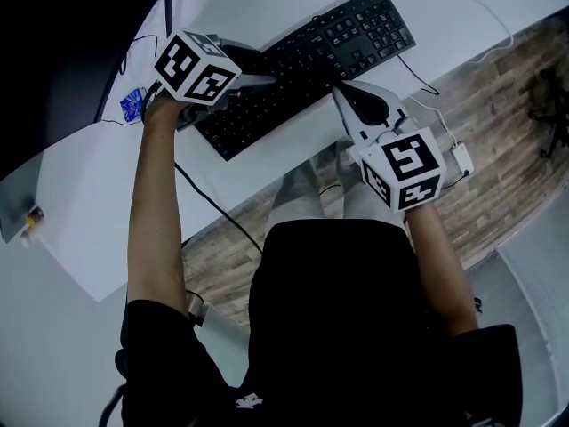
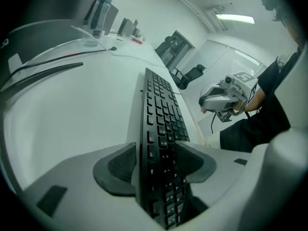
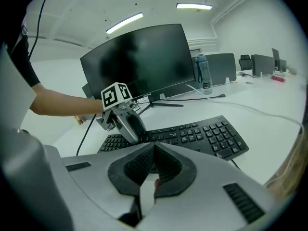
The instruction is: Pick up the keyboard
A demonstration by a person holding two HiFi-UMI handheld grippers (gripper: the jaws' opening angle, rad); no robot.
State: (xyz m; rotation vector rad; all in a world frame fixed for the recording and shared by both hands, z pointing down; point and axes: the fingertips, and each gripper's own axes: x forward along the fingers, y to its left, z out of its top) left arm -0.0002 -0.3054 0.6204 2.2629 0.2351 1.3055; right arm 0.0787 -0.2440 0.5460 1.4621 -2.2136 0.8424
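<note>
White desk [image 1: 240, 7] above a wood-plank floor [image 1: 498, 105], with a dark monitor [image 3: 139, 61] at the back. The black keyboard [image 1: 311, 60] lies on the desk in the upper middle of the head view, its long axis running from lower left to upper right. Left gripper [image 1: 267, 80]: jaws spread wide, angled down onto the keyboard's lower-left end, which stands between them, the pads apparently not yet pressing; its forearm reaches in from the lower left. Right gripper [image 1: 345, 96]: jaws closed together on nothing, just beside the keyboard's near long edge about midway, so the left is judged the one placed to grip.
</note>
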